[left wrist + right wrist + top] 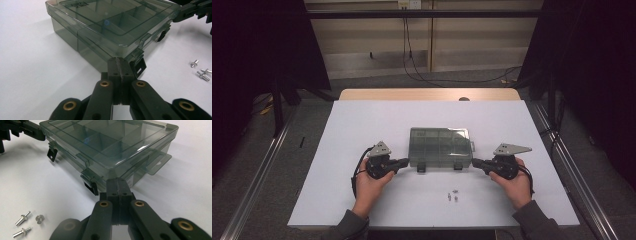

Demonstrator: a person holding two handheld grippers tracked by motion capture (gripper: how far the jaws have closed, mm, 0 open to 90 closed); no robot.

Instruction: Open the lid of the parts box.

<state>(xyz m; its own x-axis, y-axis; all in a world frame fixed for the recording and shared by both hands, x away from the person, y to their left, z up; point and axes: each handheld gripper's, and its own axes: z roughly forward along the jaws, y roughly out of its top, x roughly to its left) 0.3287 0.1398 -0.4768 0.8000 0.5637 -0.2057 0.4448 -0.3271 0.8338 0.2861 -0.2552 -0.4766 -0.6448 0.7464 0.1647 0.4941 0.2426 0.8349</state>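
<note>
The box lies mid-table, its long axis running left to right, latches toward the person. Left of the box, the left gripper has its jaws pressed together, empty, tips at the box's near left corner. Right of the box, the right gripper is likewise closed and empty at the near right corner. Both sit equally close. Rivets lie nearer the person than the box.

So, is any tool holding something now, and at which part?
Nothing is held. The left tool and the right tool are both shut with nothing between the jaws, their tips at the near corners of the lidded compartment box.
</note>
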